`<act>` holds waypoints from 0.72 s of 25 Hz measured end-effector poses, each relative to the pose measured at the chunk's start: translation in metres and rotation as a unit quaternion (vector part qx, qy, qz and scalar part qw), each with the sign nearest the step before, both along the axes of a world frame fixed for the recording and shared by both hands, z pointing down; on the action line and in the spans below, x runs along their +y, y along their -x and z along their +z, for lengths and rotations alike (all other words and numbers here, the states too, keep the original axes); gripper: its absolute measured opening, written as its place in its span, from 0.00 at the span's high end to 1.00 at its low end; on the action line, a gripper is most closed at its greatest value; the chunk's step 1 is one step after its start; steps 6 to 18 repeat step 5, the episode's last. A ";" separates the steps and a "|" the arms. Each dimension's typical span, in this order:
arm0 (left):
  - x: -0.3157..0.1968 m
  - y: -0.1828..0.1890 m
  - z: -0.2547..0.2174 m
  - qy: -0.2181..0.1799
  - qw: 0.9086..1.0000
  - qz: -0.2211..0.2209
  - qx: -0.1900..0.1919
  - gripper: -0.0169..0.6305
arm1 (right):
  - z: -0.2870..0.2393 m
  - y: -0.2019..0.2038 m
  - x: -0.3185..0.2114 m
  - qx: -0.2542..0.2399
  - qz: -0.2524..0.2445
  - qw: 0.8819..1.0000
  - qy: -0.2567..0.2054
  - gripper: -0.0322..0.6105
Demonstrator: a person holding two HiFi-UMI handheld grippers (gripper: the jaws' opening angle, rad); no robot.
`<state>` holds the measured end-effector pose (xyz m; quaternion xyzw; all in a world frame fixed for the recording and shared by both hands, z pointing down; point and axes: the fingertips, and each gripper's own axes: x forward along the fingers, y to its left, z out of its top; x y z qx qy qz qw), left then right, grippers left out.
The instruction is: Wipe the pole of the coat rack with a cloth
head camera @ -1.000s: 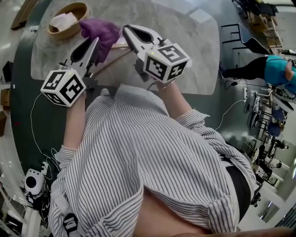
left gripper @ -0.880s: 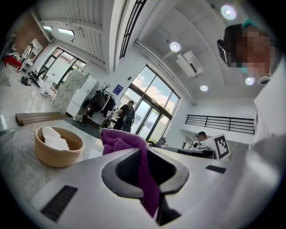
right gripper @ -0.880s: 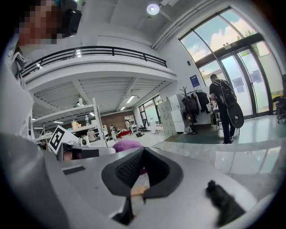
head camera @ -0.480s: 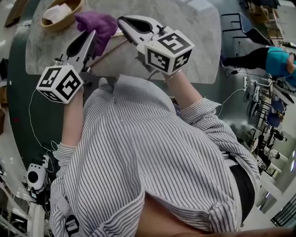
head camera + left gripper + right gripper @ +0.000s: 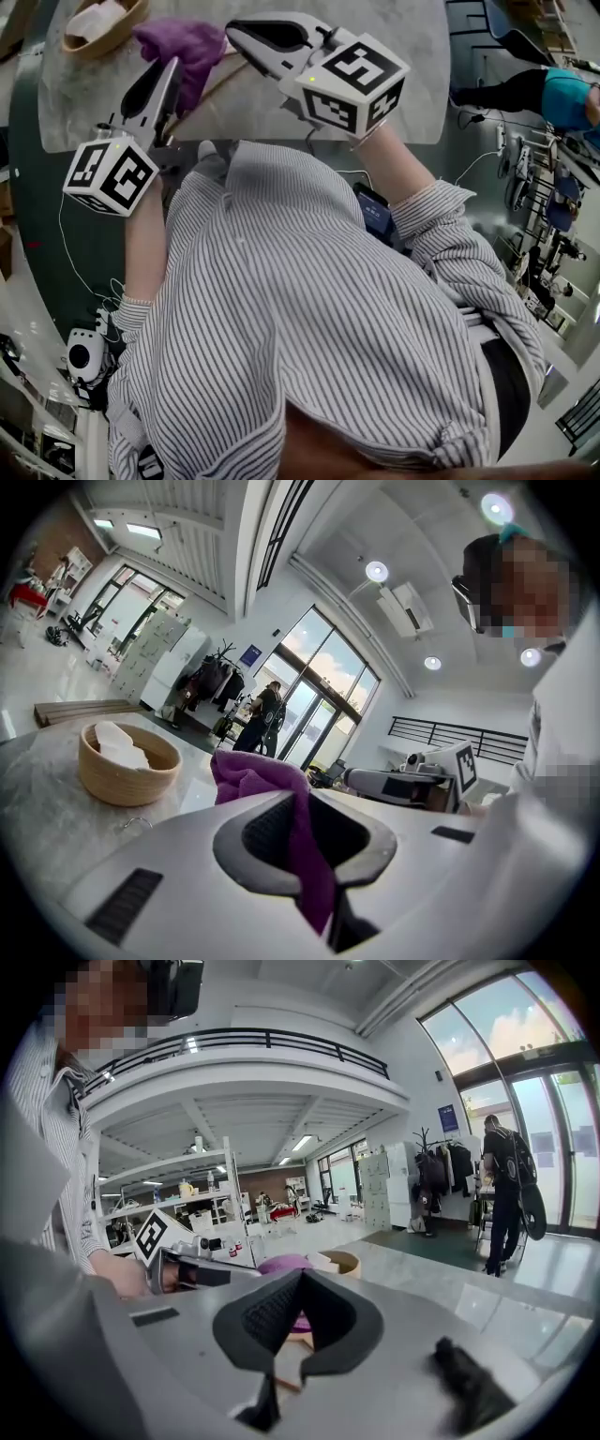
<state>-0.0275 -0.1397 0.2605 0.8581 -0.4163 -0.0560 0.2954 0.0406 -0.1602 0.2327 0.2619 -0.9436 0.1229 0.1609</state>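
Bowl (image 5: 124,32) at the table's (image 5: 412,56) far left corner, tan, with a white crumpled item (image 5: 94,16) inside. In the left gripper view, the same bowl (image 5: 122,785) sits on the grey marble table (image 5: 37,799), left of the jaws, with the white item (image 5: 117,747) in it.

Left gripper (image 5: 172,67) is over the table's left part, marker cube toward the person, jaws pointing at the far edge. In its own view the left gripper (image 5: 302,808) has its jaws pinched on the purple cloth (image 5: 258,775). One fold hangs down through the jaw gap and the rest bunches above the left jaw.

In the head view the cloth (image 5: 183,47) is just right of the bowl, near the far edge. It overlaps the upper stretch of the wooden pole (image 5: 208,92); can't tell if they touch.

The pole runs diagonally across the table, from under the cloth and right gripper down toward the near edge at the left gripper's side.

Right gripper (image 5: 234,30) is just right of the cloth, cube tilted up. In its own view the right gripper (image 5: 298,1283) has its jaw tips drawn together, with the pole (image 5: 286,1363) showing between them low down. The cloth (image 5: 281,1265) peeks out beyond the tips.

The person's striped shirt (image 5: 309,319) fills the near half of the head view. Another person in teal (image 5: 562,94) is off the table's right edge, on the floor, well apart.
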 end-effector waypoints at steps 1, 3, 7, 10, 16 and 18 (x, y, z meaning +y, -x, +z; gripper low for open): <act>-0.001 0.000 0.001 0.001 1.000 0.001 0.000 0.90 | 0.001 0.000 0.001 0.001 -0.001 1.000 0.000 0.93; -0.004 0.003 0.004 0.000 1.000 0.004 -0.002 0.90 | 0.004 0.000 -0.001 0.002 0.000 1.000 -0.002 0.93; -0.006 0.005 0.006 -0.002 1.000 0.005 -0.005 0.90 | 0.006 0.002 -0.004 0.001 0.003 1.000 -0.004 0.93; -0.006 0.005 0.006 -0.002 1.000 0.005 -0.005 0.90 | 0.006 0.002 -0.004 0.001 0.003 1.000 -0.004 0.93; -0.006 0.005 0.006 -0.002 1.000 0.005 -0.005 0.90 | 0.006 0.002 -0.004 0.001 0.003 1.000 -0.004 0.93; -0.006 0.005 0.006 -0.002 1.000 0.005 -0.005 0.90 | 0.006 0.002 -0.004 0.001 0.003 1.000 -0.004 0.93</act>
